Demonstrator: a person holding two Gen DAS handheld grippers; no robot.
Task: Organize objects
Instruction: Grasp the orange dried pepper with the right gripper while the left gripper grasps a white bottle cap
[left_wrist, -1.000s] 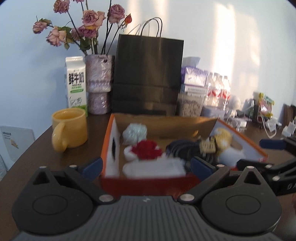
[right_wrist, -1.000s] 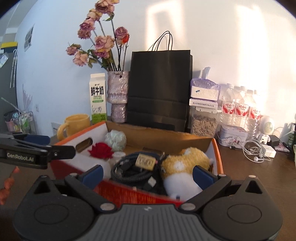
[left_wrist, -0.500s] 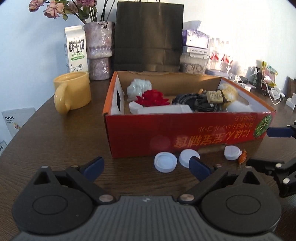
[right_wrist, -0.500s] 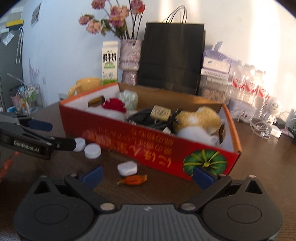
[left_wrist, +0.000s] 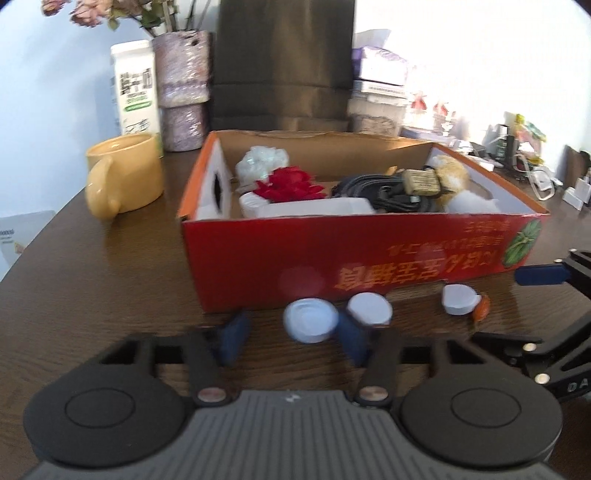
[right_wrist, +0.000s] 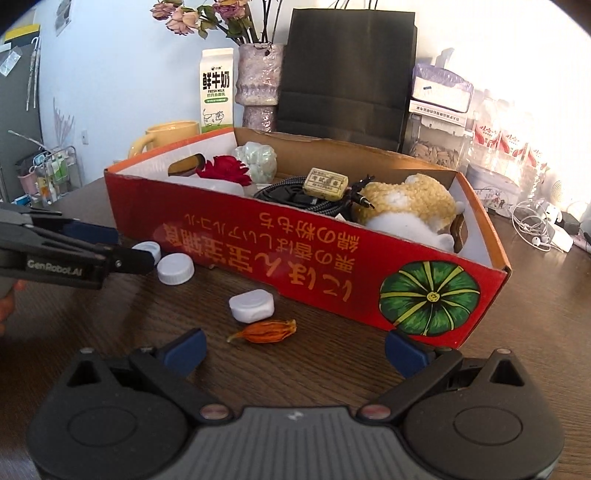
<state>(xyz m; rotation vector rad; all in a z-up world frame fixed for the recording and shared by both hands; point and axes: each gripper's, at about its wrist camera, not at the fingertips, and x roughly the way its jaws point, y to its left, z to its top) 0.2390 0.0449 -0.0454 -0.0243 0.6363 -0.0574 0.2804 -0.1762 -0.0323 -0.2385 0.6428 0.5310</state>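
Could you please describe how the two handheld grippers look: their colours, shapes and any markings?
Both look alike. The left gripper has a ribbed grey body, two round black discs, black linkage arms with silver pivot pins, and blue pads on the jaws. The right gripper shows the same build. Seen from the side in the right wrist view, the left one bears white "GenRobot.AI" lettering. No cables or sleeves are visible.

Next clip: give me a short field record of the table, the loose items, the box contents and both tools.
surface: dark wooden table
container: red cardboard box, open top
in box: red flower, black cables, plush toy
loose in front: three white caps, dried orange pod
left tool: closing around one cap
right tool: open, empty
behind: yellow mug, milk carton, black bag
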